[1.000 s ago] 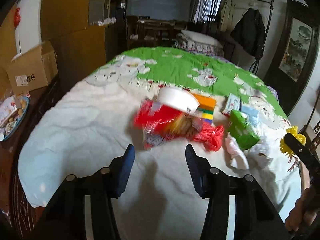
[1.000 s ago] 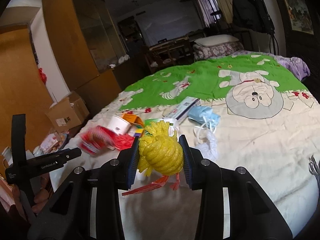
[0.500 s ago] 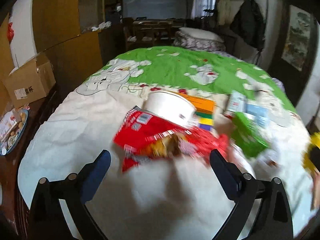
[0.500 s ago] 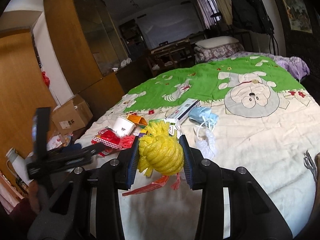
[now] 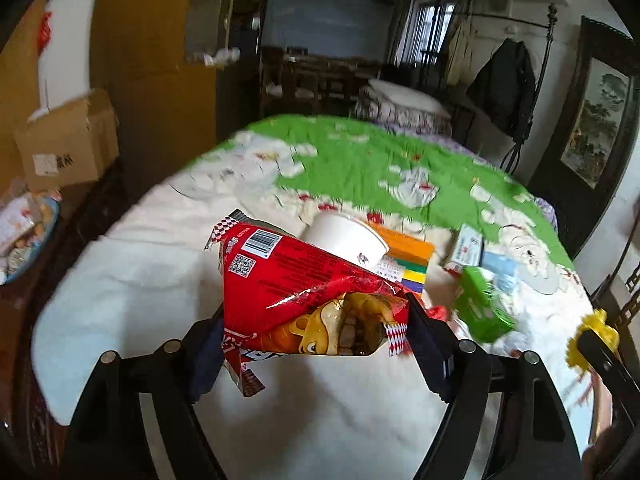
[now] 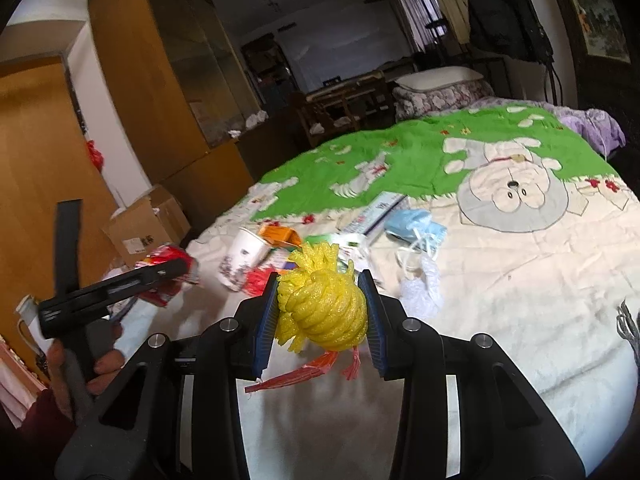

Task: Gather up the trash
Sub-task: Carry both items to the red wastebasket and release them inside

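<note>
Left gripper (image 5: 316, 336) just closing wide across red snack bag (image 5: 296, 288) near bed edge, light, crinkly, slippery, best pinched mid-body; right gripper (image 6: 322, 316) clamped on soft yellow net ball (image 6: 324, 312).

A bed (image 5: 360, 168) with a green cartoon quilt fills the room. Left of it — wooden wardrobes (image 6: 168, 92). Behind it, a daylit window (image 5: 434, 20).

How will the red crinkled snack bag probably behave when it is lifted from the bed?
The red crinkled snack bag is thin foil, so it likely flexes and crumples between the left tool. It looks light for its size. Its top seems torn open, so contents might spill if tilted.
</note>
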A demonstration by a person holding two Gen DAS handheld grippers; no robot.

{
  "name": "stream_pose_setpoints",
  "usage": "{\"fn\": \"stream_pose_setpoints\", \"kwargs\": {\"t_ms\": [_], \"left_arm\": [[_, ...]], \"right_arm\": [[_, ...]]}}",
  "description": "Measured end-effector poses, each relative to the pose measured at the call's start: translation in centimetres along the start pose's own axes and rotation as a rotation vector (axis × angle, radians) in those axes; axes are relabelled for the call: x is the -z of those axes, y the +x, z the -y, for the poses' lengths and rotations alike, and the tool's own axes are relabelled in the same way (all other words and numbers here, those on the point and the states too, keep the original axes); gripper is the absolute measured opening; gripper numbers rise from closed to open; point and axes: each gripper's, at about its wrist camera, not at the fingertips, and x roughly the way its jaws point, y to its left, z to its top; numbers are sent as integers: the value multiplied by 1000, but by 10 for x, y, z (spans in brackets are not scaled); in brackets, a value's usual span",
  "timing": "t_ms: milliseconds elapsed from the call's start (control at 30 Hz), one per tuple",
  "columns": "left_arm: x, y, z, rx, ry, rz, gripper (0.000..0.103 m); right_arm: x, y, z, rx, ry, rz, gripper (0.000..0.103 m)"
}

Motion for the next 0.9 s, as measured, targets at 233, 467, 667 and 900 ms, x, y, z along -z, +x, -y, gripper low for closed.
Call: {"fn": "stream_pose_setpoints", "kwargs": {"t_ms": [233,467,667,900], "left_arm": [[16,-88,-24,-74,-6,84,80],[54,-170,-51,-111,-29,166,80],[107,-204,-92,-155,-70,149,81],[159,-176,-156,-272,-134,-78,97]], "right_arm": [[6,-36,-34,-87,-37,53,40],[13,-71,-74,-200,-74,80,40],[31,-98,-125,-312,-153,67,40],[64,-112,-173,-359,-237,22,40]]}}
